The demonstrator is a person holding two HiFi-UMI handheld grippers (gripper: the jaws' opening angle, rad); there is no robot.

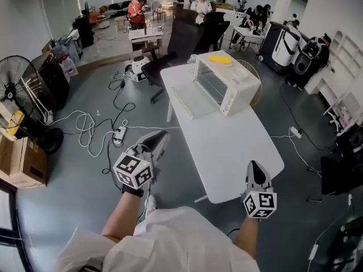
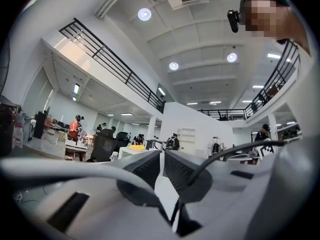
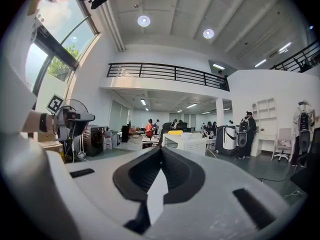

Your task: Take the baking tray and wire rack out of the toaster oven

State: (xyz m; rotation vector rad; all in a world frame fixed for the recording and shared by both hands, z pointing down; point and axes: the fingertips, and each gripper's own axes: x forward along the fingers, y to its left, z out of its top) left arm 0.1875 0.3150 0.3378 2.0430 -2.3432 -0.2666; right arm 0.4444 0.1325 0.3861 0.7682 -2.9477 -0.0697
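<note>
A white toaster oven [image 1: 229, 84] stands at the far end of a white table [image 1: 227, 146], with its glass door [image 1: 193, 102] folded down and open. A yellow object [image 1: 220, 59] lies on its top. The baking tray and wire rack inside I cannot make out. My left gripper [image 1: 161, 137] is shut and empty, held off the table's left edge over the floor. My right gripper [image 1: 255, 166] is shut and empty over the table's near right corner. Both point level toward the far-off oven [image 2: 132, 150] [image 3: 187, 140], with the left gripper [image 2: 162, 155] and right gripper [image 3: 161, 153] jaws together.
A black office chair [image 1: 176, 44] stands behind the table's far left. Cables and a power strip [image 1: 119, 136] lie on the floor at left, near a standing fan [image 1: 22, 89] and a cardboard box [image 1: 22, 160]. People and desks fill the back of the room.
</note>
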